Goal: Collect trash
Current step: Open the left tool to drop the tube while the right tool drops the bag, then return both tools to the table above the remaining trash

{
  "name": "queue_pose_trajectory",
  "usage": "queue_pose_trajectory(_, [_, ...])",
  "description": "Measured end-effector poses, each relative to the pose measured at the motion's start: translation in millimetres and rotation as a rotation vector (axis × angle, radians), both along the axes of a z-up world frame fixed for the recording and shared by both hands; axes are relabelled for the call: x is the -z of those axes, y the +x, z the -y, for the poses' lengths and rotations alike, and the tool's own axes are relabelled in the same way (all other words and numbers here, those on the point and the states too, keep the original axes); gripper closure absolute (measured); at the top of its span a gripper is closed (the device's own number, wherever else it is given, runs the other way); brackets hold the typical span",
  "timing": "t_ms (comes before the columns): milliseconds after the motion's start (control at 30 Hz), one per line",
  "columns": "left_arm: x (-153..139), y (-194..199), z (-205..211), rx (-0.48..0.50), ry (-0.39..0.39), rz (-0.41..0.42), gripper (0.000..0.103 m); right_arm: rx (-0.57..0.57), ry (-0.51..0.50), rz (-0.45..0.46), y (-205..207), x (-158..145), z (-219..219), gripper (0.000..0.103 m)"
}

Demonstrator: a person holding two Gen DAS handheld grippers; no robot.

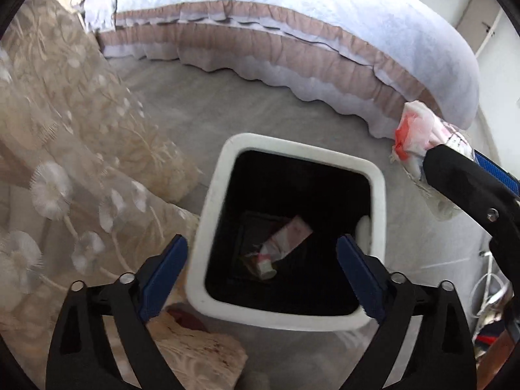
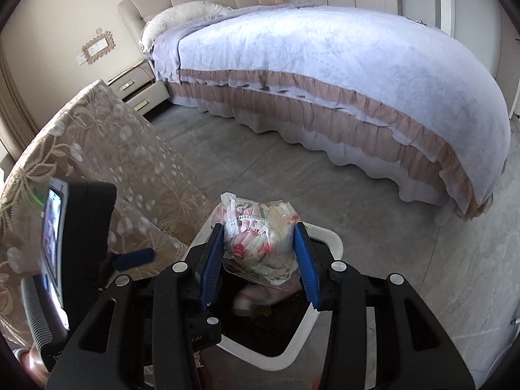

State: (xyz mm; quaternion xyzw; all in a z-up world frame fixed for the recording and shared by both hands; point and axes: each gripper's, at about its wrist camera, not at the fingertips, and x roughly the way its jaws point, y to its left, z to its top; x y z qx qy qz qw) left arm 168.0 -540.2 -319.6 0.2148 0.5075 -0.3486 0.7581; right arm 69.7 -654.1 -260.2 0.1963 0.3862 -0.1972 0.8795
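A white-rimmed trash bin [image 1: 378, 188] with a dark inside stands on the grey floor. On its bottom lies a pink and white tube [image 1: 286, 237]. My left gripper [image 1: 262, 243] hangs over the bin's mouth, open wide, with nothing between its blue pads. My right gripper [image 2: 259, 227] is shut on a crumpled clear wrapper with red and white print [image 2: 260, 243], held above the bin's rim [image 2: 331, 240]. In the left wrist view the same wrapper [image 1: 416, 130] shows at the right, beyond the bin's far corner, in the right gripper [image 1: 432, 162].
A bed [image 2: 325, 65] with a pale blue cover and pink frills runs across the back. Furniture under a beige lace cloth [image 1: 65, 113] stands close on the bin's left. A nightstand [image 2: 136, 87] sits by the headboard. White cables [image 1: 490, 286] lie at the right.
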Motion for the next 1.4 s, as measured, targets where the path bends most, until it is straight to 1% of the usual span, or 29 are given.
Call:
queue_pose_trajectory(67, [-5.2,-0.7,0.9,0.0,0.006,0.06,0.008,0.0,-0.001,0.001,1.1,-0.8,0.5,0.058])
queue_pose_trajectory(133, [-18.0,-4.2,0.4,0.0,0.023,0.172,0.006,0.002,-0.012,0.007,2.0,-3.7,2.1,0.058])
queue_pose_trajectory(233, [-38.2,-7.4,-0.5,-0.012,0.026,0.302,0.006,0.002,-0.027,0.007,4.6,-5.7,5.4,0.058])
queue_pose_trajectory(300, [-48.3,-8.2,-3.9,-0.035,0.032,0.358,0.006,-0.002,-0.033,-0.002,6.9,-3.7,6.7,0.058])
queue_pose_trajectory(367, [-55.3,-5.9,-7.2,-0.071,0.036,0.383,0.007,-0.008,-0.03,-0.011,9.1,0.7,6.8,0.058])
queue_pose_trajectory(433, [-55.0,0.7,-5.4,-0.086,0.067,0.36,0.007,-0.012,-0.018,-0.017,10.9,4.9,7.0,0.058])
queue_pose_trajectory(533, [-53.2,0.9,-5.3,-0.093,0.095,0.384,0.007,-0.017,-0.009,-0.025,13.5,10.7,6.3,0.058])
queue_pose_trajectory(600, [-50.1,1.4,-5.7,-0.101,0.129,0.403,0.007,-0.035,0.005,-0.051,17.1,17.4,6.4,0.056])
queue_pose_trajectory(667, [-47.5,4.5,-7.4,-0.115,0.145,0.416,0.007,-0.056,0.012,-0.092,21.6,24.4,7.3,0.043])
queue_pose_trajectory(700, [-45.9,6.6,-8.9,-0.122,0.152,0.412,0.007,-0.043,-0.003,-0.111,22.4,27.1,7.8,0.027])
queue_pose_trajectory(733, [-44.6,8.5,-10.4,-0.127,0.152,0.401,0.007,-0.016,-0.024,-0.13,22.1,30.1,10.4,0.015])
queue_pose_trajectory(767, [-44.2,10.2,-11.7,-0.131,0.142,0.382,0.007,-0.004,-0.022,-0.134,20.8,32.0,13.7,0.013])
queue_pose_trajectory(867, [-43.4,12.5,-16.7,-0.14,0.129,0.356,0.007,0.006,0.041,-0.116,14.9,32.6,20.7,0.008])
queue_pose_trajectory(900, [-44.5,11.6,-17.0,-0.14,0.118,0.347,0.007,0.018,0.035,-0.11,12.9,30.8,21.9,0.005])
queue_pose_trajectory(1000, [-51.6,6.2,-18.2,-0.128,0.074,0.314,0.007,0.045,-0.023,-0.081,3.9,14.2,22.0,0.005])
queue_pose_trajectory(1100, [-67.1,-4.1,-17.9,-0.108,0.0,0.284,0.007,0.079,-0.102,-0.021,-9.3,-14.1,19.7,0.005])
queue_pose_trajectory(1267, [-105.9,-25.5,-23.6,-0.095,-0.146,0.208,0.007,0.103,-0.24,0.129,-35.8,-72.7,8.3,0.005])
queue_pose_trajectory(1333, [-126.5,-34.8,-33.6,-0.1,-0.201,0.21,0.007,0.108,-0.266,0.198,-46.0,-94.8,2.9,0.005])
queue_pose_trajectory(1400, [-147.0,-40.9,-43.8,-0.111,-0.244,0.238,0.007,0.094,-0.264,0.249,-51.3,-112.1,-2.0,0.005])
